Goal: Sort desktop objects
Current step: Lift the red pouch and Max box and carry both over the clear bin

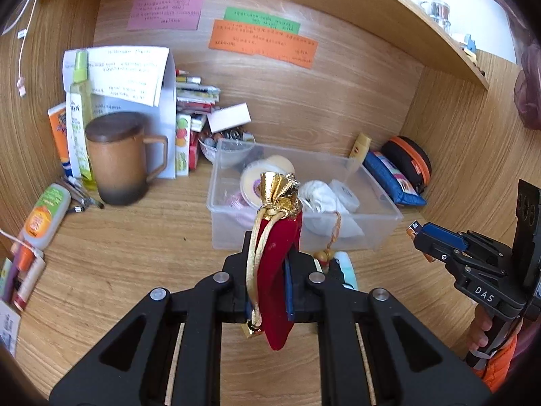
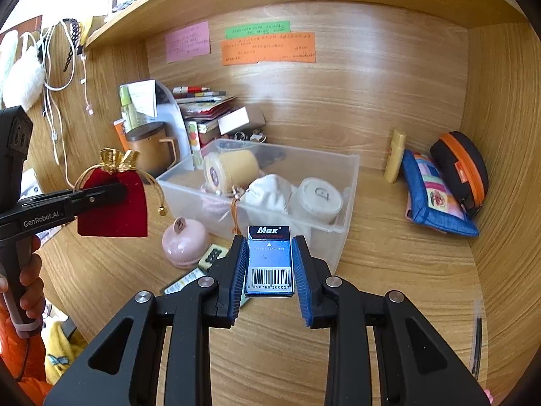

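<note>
Left hand-held gripper [image 1: 272, 280]: clamps one red velvet pouch [image 1: 279, 270].
Right hand-held gripper [image 2: 268, 264]: grips one blue Max staple box [image 2: 269, 264]; barcode visible in right wrist view only.

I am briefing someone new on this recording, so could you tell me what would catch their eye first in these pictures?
Most striking is the red velvet pouch with a gold top, pinched in the left gripper and held above the desk in front of the clear plastic bin. Next is the small blue Max box with a barcode, clamped in the right gripper just before the same bin. Behind, bright sticky notes mark the wooden back wall.
</note>
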